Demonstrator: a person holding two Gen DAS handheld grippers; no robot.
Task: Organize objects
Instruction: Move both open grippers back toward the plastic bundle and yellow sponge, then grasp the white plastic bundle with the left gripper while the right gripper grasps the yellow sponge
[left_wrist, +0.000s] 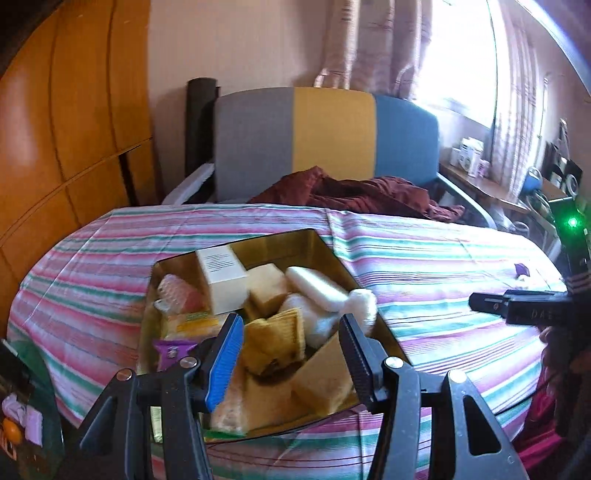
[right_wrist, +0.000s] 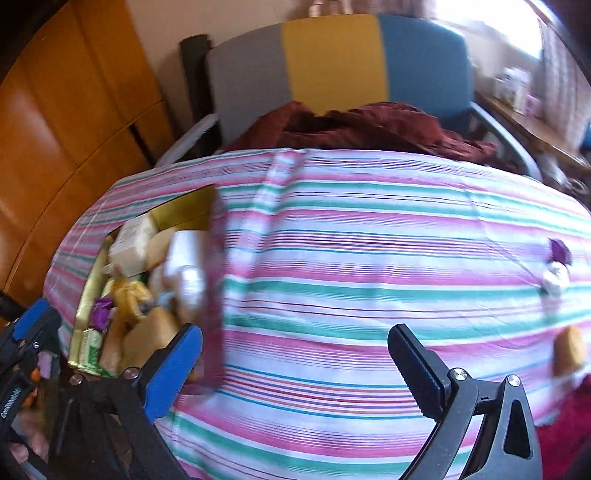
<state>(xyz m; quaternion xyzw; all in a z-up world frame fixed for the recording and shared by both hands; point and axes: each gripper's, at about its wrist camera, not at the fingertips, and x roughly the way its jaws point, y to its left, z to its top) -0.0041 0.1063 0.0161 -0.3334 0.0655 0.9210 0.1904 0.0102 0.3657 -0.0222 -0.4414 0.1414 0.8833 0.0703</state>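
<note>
A gold tin box (left_wrist: 317, 240) sits on the striped table, full of items: a white carton (left_wrist: 225, 277), yellow sponges (left_wrist: 267, 288), a white tube (left_wrist: 317, 290), a purple wrapper (left_wrist: 171, 352). My left gripper (left_wrist: 291, 339) is open and empty just above the box's near end. The box also shows in the right wrist view (right_wrist: 192, 206) at the left. My right gripper (right_wrist: 295, 354) is open and empty over bare cloth. Loose on the cloth at the right lie a purple wrapper (right_wrist: 559, 251), a white item (right_wrist: 554, 280) and a yellow sponge (right_wrist: 570, 349).
The table wears a pink, green and white striped cloth (right_wrist: 351, 229). A grey, yellow and blue chair (left_wrist: 328, 136) with a maroon cloth (left_wrist: 354, 192) stands behind it. A wooden wardrobe (left_wrist: 66, 122) is at the left, a cluttered shelf (left_wrist: 480, 173) at the right.
</note>
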